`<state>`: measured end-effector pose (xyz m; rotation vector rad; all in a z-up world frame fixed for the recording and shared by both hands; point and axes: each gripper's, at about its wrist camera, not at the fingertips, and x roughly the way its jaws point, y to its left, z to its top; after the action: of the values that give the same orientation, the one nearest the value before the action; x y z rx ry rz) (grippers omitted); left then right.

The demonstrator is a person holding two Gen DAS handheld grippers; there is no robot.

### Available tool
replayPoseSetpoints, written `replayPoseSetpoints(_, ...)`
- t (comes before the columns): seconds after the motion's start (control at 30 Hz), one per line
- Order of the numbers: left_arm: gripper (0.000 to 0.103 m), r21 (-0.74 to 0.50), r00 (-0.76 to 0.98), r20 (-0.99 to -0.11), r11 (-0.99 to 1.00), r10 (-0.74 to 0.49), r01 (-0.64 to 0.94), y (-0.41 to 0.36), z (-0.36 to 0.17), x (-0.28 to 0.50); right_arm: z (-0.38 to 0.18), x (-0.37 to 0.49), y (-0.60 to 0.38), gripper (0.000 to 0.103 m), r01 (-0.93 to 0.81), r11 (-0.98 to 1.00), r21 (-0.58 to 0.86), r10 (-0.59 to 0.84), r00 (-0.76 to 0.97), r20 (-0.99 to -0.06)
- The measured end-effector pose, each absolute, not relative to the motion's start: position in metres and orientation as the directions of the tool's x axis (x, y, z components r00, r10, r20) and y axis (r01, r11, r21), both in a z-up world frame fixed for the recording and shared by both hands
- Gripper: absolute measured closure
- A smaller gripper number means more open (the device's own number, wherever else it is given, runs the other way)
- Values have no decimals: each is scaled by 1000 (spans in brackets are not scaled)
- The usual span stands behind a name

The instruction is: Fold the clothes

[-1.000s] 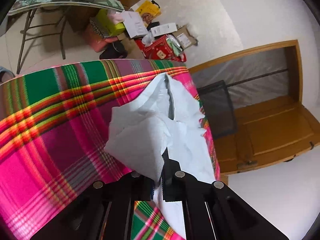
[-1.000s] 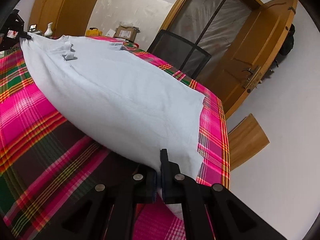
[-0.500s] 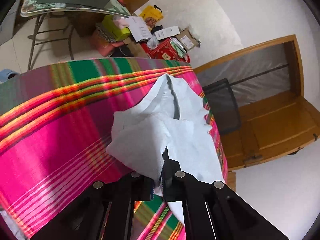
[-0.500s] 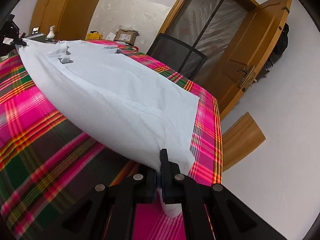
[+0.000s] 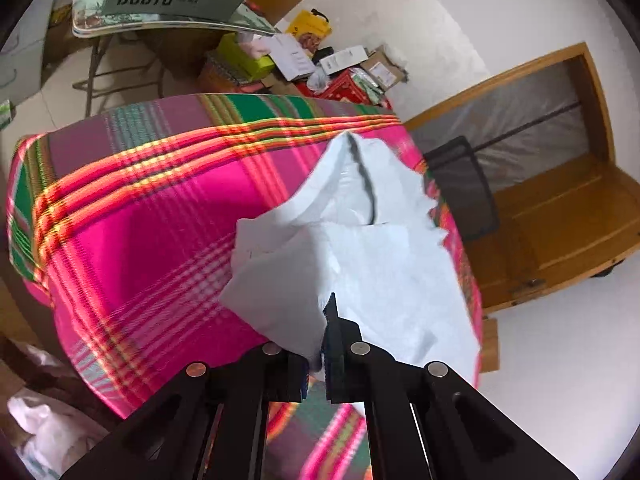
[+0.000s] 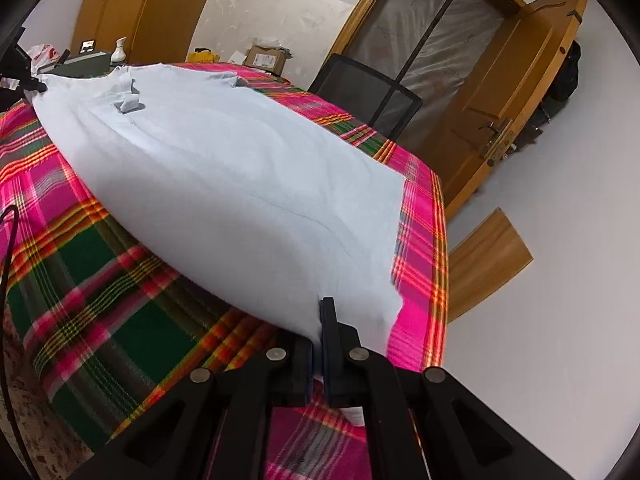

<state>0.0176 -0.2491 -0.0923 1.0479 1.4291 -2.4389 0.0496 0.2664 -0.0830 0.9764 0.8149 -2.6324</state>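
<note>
grippers — left gripper (image 5: pixel 316 354) and right gripper (image 6: pixel 316 356) — each pinch pale shirt (image 6: pixel 224 184) (2 edges) over plaid cloth (image 6: pixel 100 300).

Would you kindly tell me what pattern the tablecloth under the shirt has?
The tablecloth is plaid: pink, green and orange-yellow stripes, clearest in the right wrist view.

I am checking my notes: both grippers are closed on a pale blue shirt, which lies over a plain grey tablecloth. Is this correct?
Not quite. The tablecloth is pink and green plaid, not plain grey, as the right wrist view shows. The left gripper and right gripper are indeed both closed on the pale blue shirt.
</note>
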Motion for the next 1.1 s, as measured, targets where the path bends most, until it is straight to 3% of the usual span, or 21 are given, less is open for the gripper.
replayPoseSetpoints(0.17, 97, -713, -731, -640, -536, 234, 452, -251, -103, 9, -97, 44, 263, 100, 405, -812, -421, -9, -730, -683)
replayPoseSetpoints(0.33, 89, -704, -704, -662, -534, 256, 468, -256, -110, 8, -100, 40, 271, 96, 421, -832, -362, -37, -692, -721)
replayPoseSetpoints(0.43, 74, -670, -695, -681, -581, 231, 463, -258, -99, 15, -86, 43, 288, 91, 446, -863, -236, -128, -646, -752)
replayPoseSetpoints(0.57, 69, -623, -685, -706, -614, 177, 484, -264, -87, 38, -58, 46, 338, 78, 392, -919, 44, -304, -633, -712)
replayPoseSetpoints(0.63, 57, -605, -680, -719, -614, 146, 508, -271, -83, 50, -54, 41, 361, 76, 299, -951, 85, -272, -669, -692)
replayPoseSetpoints(0.8, 56, -560, -696, -716, -638, 51, 529, -280, -65, 58, -64, 10, 388, 76, 186, -958, 218, -286, -663, -691)
replayPoseSetpoints(0.9, 55, -591, -732, -674, -670, 103, 450, -268, -51, 42, -75, -14, 381, 76, 162, -968, 190, -250, -642, -725)
replayPoseSetpoints(1.0, 42, -591, -744, -653, -708, 140, 386, -252, -40, 23, -85, -32, 380, 76, 152, -957, 247, -286, -630, -722)
replayPoseSetpoints(1.1, 41, -600, -739, -647, -725, 189, 339, -234, -39, 0, -87, -43, 387, 76, 128, -960, 249, -273, -630, -727)
